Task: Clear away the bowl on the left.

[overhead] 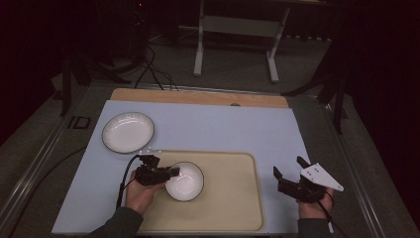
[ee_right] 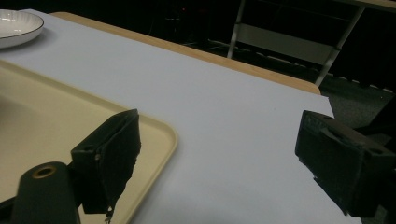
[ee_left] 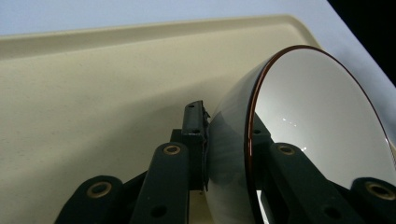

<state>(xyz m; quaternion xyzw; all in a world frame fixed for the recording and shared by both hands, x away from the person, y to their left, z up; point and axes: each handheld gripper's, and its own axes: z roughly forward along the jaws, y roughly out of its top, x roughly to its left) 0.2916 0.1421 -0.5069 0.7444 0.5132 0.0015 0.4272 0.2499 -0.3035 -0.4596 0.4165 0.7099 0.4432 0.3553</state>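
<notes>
Because the bowl (overhead: 184,181) was pinched only by its thin rim and tilted over the tray (overhead: 233,198), a slip could have been caused by any twist, and the bowl dropped or chipped. The left gripper (overhead: 171,172) was clamped narrowly on that rim, reaching in level from the left. The right gripper (overhead: 289,173) was held wide and empty, well apart beside the tray.

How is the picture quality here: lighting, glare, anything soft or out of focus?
High view: dim, room beyond the table nearly black, slightly soft. Left gripper view: small glints inside the bowl, whose wall is pinched by the left gripper; near jaws blurred. Right gripper view: open right gripper soft, plate sharper, background dark.
</notes>
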